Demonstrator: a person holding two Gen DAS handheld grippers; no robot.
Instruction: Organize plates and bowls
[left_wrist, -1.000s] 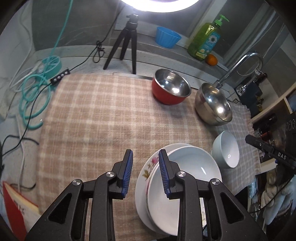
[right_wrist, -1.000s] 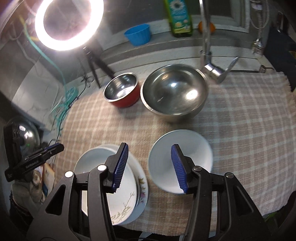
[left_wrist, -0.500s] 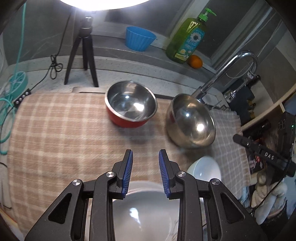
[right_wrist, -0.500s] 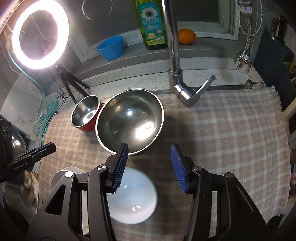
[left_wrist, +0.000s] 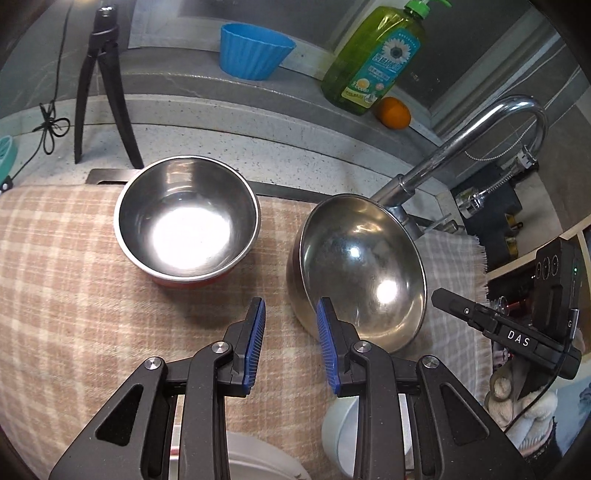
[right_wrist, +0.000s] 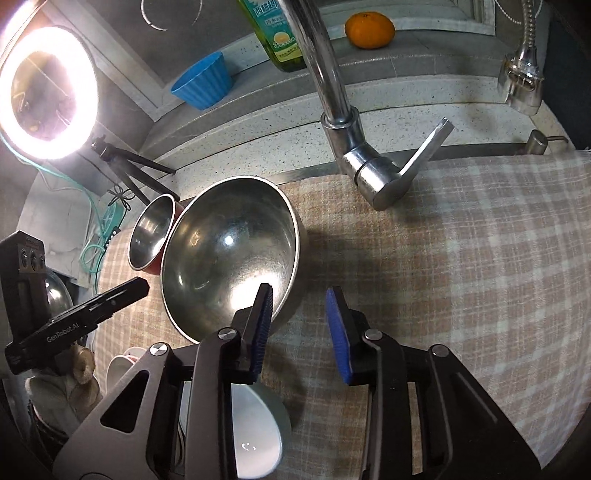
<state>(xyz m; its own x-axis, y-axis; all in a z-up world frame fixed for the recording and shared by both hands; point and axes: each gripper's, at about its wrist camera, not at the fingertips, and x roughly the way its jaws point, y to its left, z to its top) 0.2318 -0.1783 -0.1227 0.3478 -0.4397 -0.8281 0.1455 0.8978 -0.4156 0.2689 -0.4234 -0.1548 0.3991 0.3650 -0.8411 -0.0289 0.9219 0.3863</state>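
Both grippers, left (left_wrist: 290, 325) and right (right_wrist: 300, 312), hang with jaws apart, holding nothing, over a woven plaid cloth (left_wrist: 74, 295). On it sit a red-skinned steel bowl (left_wrist: 186, 218) and, near it, a larger polished steel bowl (left_wrist: 360, 269) by the chrome tap (right_wrist: 332, 99). A glossy white bowl (right_wrist: 255, 439) and a plate (left_wrist: 258, 458) are mostly hidden under the grippers.

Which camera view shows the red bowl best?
The left wrist view: the red bowl sits whole and unblocked on the plaid cloth, its steel inside and a strip of red wall visible. In the right wrist view it is small, at the left, partly hidden behind the big steel bowl.
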